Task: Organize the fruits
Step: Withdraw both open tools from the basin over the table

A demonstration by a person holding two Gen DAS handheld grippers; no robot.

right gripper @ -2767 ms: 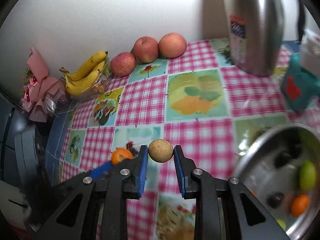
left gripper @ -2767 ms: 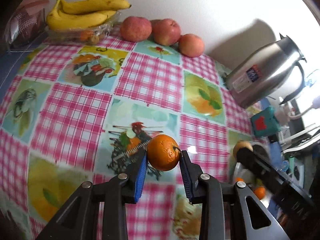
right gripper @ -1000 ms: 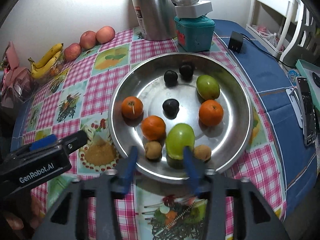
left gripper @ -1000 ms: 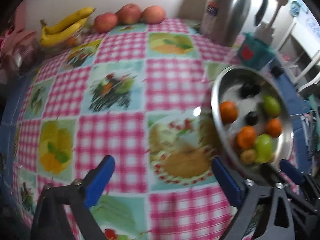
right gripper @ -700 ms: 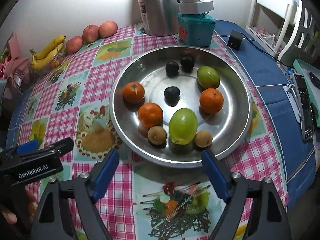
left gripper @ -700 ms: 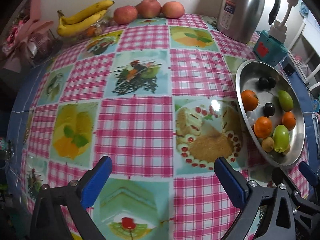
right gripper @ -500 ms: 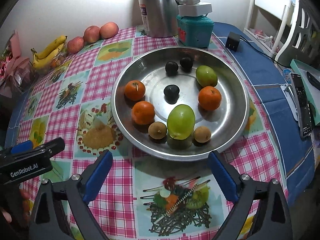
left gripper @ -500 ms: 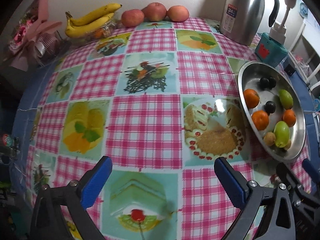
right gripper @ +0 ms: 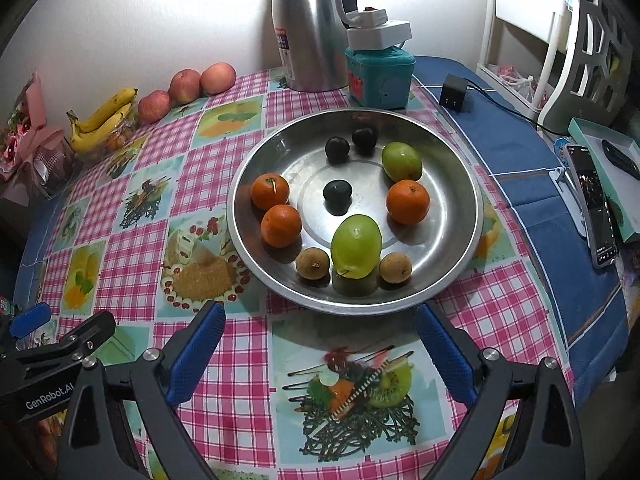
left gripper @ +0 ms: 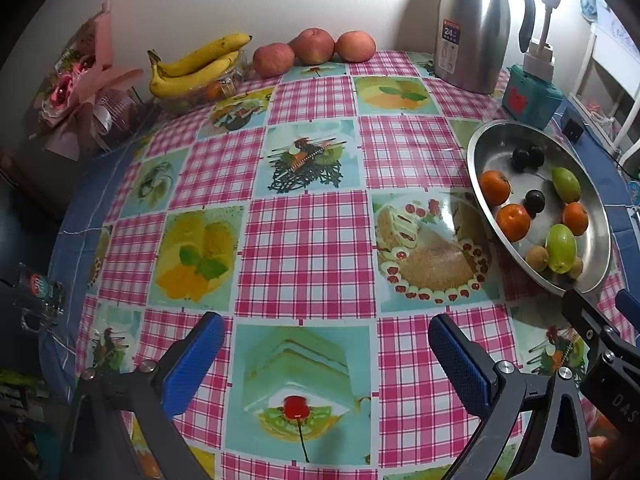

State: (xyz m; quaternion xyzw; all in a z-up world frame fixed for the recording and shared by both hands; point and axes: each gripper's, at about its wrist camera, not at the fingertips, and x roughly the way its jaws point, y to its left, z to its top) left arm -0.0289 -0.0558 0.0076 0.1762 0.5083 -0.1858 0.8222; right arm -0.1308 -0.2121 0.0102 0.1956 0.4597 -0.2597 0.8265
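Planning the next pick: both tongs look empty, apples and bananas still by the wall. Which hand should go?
Left, probably. The left tongs are open and face bare tablecloth, with the apples and bananas ahead. The right tongs, also open, sit at the steel bowl's near rim, farther off.

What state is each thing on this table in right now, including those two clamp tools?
left hand-held gripper: open, empty
right hand-held gripper: open, empty, jaws just opened
steel dish: upright, holds ten fruits
oranges: three, in dish
green fruits: two, in dish
bananas: outside dish, by wall
apples: three, outside dish
thermos jug: upright
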